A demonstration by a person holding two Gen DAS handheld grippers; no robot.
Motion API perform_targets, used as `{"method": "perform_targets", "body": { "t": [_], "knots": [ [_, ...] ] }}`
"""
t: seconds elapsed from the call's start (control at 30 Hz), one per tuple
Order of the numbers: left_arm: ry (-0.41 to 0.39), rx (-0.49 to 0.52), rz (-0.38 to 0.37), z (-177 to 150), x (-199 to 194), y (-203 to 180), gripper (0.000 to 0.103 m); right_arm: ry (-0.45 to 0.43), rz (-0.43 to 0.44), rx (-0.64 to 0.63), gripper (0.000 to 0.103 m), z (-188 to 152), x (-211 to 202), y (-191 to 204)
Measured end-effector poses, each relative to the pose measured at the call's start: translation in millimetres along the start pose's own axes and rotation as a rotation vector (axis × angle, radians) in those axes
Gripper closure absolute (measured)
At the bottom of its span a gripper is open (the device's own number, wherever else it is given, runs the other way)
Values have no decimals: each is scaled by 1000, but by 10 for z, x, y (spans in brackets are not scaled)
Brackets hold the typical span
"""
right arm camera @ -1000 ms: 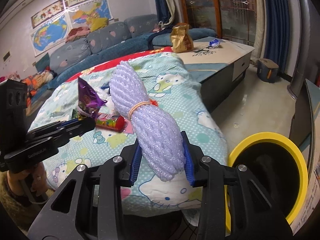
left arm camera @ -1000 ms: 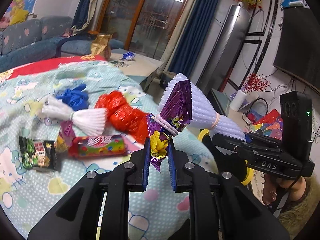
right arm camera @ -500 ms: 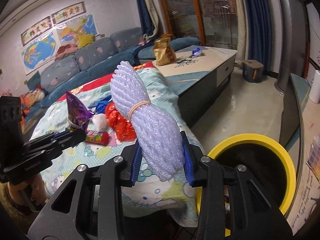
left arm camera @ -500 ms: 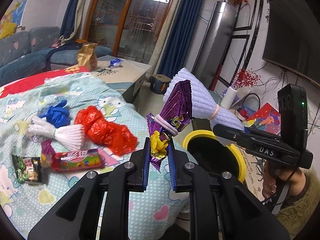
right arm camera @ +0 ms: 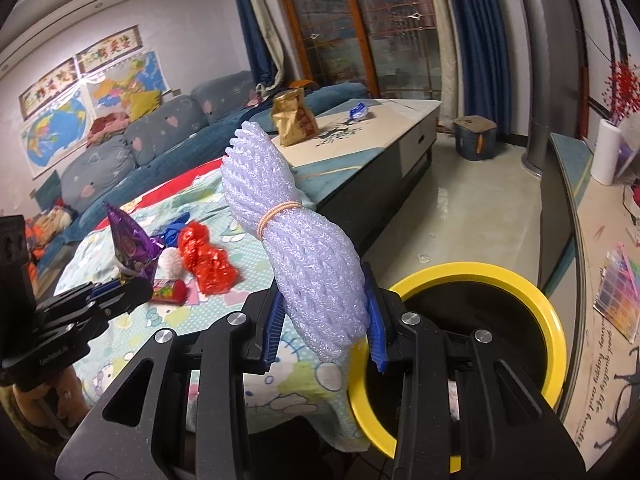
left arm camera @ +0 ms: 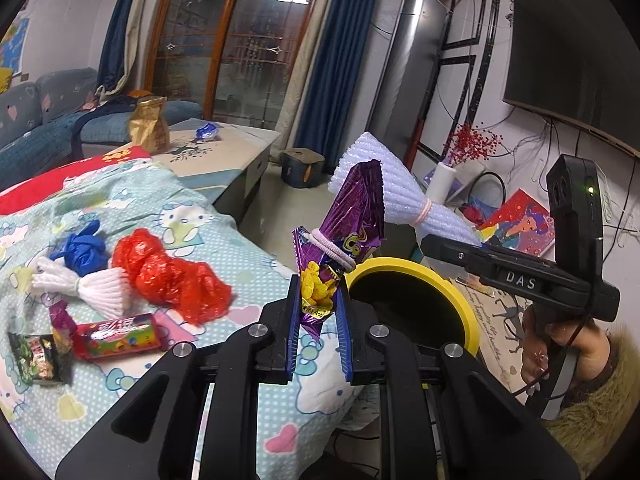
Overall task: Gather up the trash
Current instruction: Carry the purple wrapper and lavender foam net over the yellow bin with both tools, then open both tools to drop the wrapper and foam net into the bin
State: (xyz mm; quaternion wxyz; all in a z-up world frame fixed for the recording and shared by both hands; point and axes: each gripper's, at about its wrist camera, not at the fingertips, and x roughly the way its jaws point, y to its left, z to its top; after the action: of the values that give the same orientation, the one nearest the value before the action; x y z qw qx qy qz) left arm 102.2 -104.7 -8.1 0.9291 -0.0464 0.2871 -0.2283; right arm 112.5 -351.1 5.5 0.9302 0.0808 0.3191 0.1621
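On the bed's left side we see loose trash: a green packet [left arm camera: 38,360], a candy pack [left arm camera: 116,336], a white net [left arm camera: 86,290], a blue bag [left arm camera: 80,250] and a red bag [left arm camera: 172,278]. Right of these, our left gripper [left arm camera: 318,326] tilts downward, clamped on a purple wrapper [left arm camera: 354,220] standing upright. Further right, our right gripper [right arm camera: 326,322], gripped by a fur-cuffed hand [left arm camera: 560,344], pinches a banded foam net [right arm camera: 308,260] above the yellow-rimmed bin [right arm camera: 532,300].
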Motion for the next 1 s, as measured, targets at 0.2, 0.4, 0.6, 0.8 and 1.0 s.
{"method": "perform_targets", "body": {
  "t": [0.2, 0.4, 0.6, 0.8, 1.0],
  "knots": [
    [9, 28, -20, 8, 89, -122, 87, -11, -33, 40, 75, -9, -34, -135],
    [24, 67, -46, -4, 222, -299, 87, -27, -77, 69, 74, -29, -85, -286],
    [49, 86, -72, -32, 385, -433, 87, -28, -116, 116, 74, -57, -86, -494],
    [78, 94, -98, -38, 595, -550, 87, -22, -153, 160, 74, -120, -76, -674],
    [100, 119, -121, -69, 780, -692, 87, -15, -178, 210, 74, -177, -61, -865]
  ]
}}
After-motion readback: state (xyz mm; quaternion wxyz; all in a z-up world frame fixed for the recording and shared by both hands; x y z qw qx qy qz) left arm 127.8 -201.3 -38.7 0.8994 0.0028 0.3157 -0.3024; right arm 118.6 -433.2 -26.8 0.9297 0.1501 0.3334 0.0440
